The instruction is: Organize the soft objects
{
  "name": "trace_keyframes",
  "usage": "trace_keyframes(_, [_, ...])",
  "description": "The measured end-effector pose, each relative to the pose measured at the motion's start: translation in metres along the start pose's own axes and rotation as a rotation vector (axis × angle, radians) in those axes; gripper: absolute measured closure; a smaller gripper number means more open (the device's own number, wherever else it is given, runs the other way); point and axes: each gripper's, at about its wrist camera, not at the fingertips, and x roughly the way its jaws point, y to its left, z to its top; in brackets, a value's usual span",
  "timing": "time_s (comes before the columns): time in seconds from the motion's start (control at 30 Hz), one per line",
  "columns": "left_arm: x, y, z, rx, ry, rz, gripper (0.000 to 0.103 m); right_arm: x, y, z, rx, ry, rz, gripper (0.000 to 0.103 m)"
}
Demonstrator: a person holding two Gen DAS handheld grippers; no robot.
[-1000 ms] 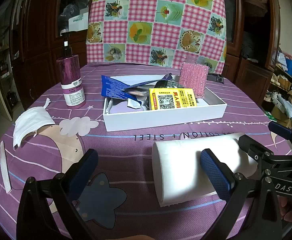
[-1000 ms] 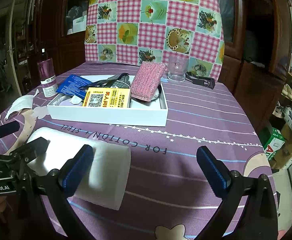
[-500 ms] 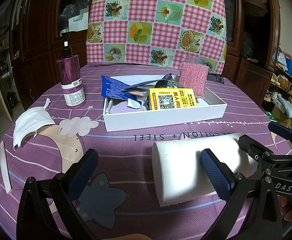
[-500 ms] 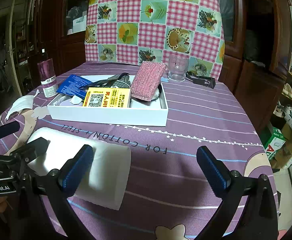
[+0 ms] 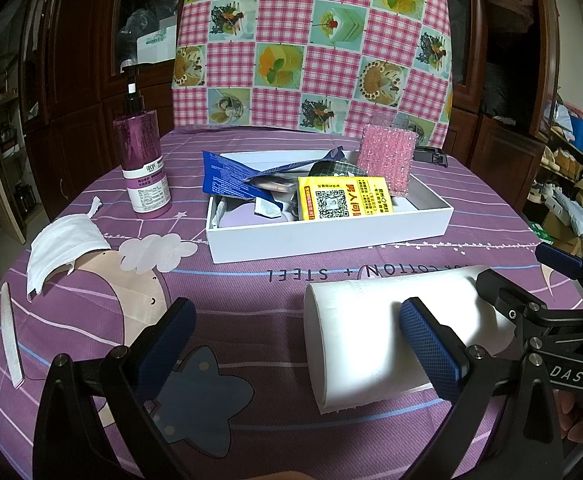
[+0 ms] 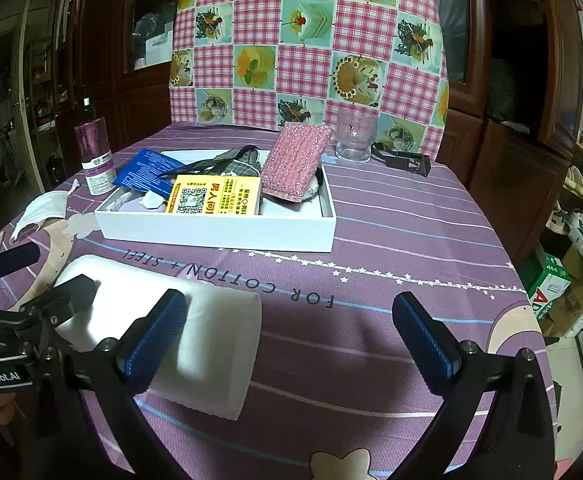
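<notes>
A white paper roll [image 5: 375, 320] lies on its side on the purple tablecloth, between the two grippers; it also shows in the right wrist view [image 6: 211, 344]. My left gripper [image 5: 299, 344] is open, its right finger beside the roll. My right gripper [image 6: 291, 336] is open, its left finger beside the roll. A white box [image 5: 331, 236] behind holds a pink sponge [image 5: 387, 164], a yellow packet [image 5: 343, 198], a blue packet [image 5: 227, 178] and dark cloth. A white face mask [image 5: 63, 244] lies at the left.
A purple pump bottle [image 5: 141, 164] stands left of the box. A nail file [image 5: 11, 336] lies near the left table edge. A glass [image 6: 355, 136] and a black clip [image 6: 403, 158] sit behind the box. A checked pink cushion [image 5: 315, 48] stands at the back.
</notes>
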Motion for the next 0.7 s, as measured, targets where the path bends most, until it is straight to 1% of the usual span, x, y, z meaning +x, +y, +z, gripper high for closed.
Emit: trace_keyframes(0.7, [-0.0005, -0.0005, 0.0001, 0.003, -0.002, 0.004, 0.000, -0.0005, 0.0030, -0.0009, 0.005, 0.002, 0.006, 0.001])
